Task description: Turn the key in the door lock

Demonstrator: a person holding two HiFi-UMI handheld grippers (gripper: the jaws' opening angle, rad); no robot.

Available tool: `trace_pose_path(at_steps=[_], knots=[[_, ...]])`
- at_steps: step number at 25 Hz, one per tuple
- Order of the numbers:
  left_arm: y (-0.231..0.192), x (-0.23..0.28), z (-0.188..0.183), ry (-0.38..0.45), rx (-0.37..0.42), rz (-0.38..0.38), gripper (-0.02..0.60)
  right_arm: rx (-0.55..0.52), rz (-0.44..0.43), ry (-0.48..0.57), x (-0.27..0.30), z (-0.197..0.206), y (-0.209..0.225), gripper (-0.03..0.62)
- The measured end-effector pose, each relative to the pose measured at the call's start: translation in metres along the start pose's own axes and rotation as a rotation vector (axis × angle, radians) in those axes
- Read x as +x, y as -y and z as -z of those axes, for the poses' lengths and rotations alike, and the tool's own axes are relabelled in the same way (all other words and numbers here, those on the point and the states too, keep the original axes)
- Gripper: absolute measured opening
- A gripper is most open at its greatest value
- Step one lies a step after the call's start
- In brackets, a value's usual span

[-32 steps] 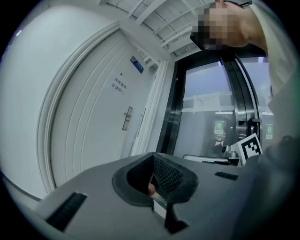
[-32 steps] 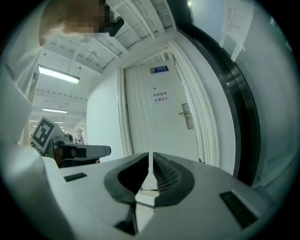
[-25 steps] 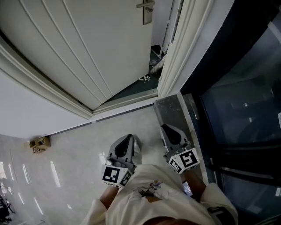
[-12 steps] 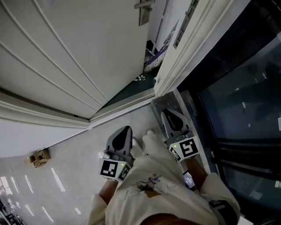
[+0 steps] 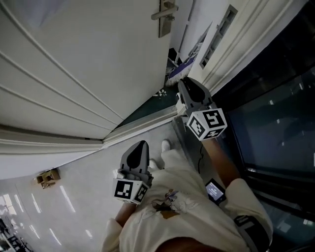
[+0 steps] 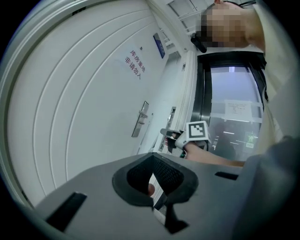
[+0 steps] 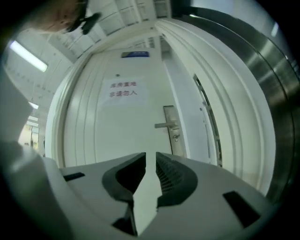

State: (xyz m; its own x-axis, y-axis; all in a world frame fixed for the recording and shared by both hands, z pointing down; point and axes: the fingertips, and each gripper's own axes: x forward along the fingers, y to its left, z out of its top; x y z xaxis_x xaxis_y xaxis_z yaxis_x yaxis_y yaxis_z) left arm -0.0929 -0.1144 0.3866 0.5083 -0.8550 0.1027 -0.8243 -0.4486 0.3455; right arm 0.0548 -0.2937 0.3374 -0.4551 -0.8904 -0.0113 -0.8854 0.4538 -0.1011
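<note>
A white door point(image 5: 88, 59) stands slightly ajar, with a metal lever handle point(image 5: 165, 15) on a long plate. In the right gripper view the handle point(image 7: 166, 124) is straight ahead at a distance, and a small key point(image 7: 176, 137) hangs in the lock just under it. My right gripper point(image 5: 186, 89) is raised and points level at the door. Its jaws point(image 7: 150, 161) are opening, with a narrow gap and nothing between them. My left gripper point(image 5: 139, 150) hangs lower near the floor, shut and empty. The left gripper view shows the right gripper point(image 6: 168, 136) ahead of the handle point(image 6: 140, 119).
The white door frame point(image 5: 231, 44) and a dark glass panel point(image 5: 275, 113) stand to the right. Through the gap by the door's edge, dark flooring point(image 5: 152, 98) shows. A small cardboard piece point(image 5: 47, 178) lies on the pale floor at left. A paper notice point(image 7: 123, 89) is stuck on the door.
My right gripper has risen from beside my body and moved forward towards the door's edge. The left gripper stays low. The door handle has come nearer.
</note>
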Motion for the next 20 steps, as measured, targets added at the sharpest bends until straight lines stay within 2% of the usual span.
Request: trace_pose_path(at_steps=[3, 8, 11, 17, 19, 20], knots=[[-0.004, 0.03, -0.003, 0.001, -0.006, -0.013, 0.002, 0.164, 0.045, 0.012, 0.07, -0.002, 0.045, 0.058], [-0.008, 0.07, -0.009, -0.003, -0.004, -0.048, 0.002, 0.332, 0.113, 0.059, 0.166, -0.008, 0.102, 0.064], [-0.014, 0.08, -0.007, -0.016, -0.006, -0.075, 0.002, 0.408, 0.125, 0.089, 0.207, -0.012, 0.123, 0.072], [-0.033, 0.089, -0.008, -0.027, -0.042, -0.116, 0.002, 0.431, 0.11, 0.081, 0.247, -0.019, 0.15, 0.118], [-0.042, 0.094, -0.011, -0.028, -0.047, -0.106, 0.002, 0.35, 0.103, 0.06, 0.249, -0.026, 0.15, 0.121], [-0.047, 0.097, -0.013, -0.028, -0.05, -0.096, 0.002, 0.263, 0.114, 0.056, 0.247, -0.031, 0.148, 0.121]])
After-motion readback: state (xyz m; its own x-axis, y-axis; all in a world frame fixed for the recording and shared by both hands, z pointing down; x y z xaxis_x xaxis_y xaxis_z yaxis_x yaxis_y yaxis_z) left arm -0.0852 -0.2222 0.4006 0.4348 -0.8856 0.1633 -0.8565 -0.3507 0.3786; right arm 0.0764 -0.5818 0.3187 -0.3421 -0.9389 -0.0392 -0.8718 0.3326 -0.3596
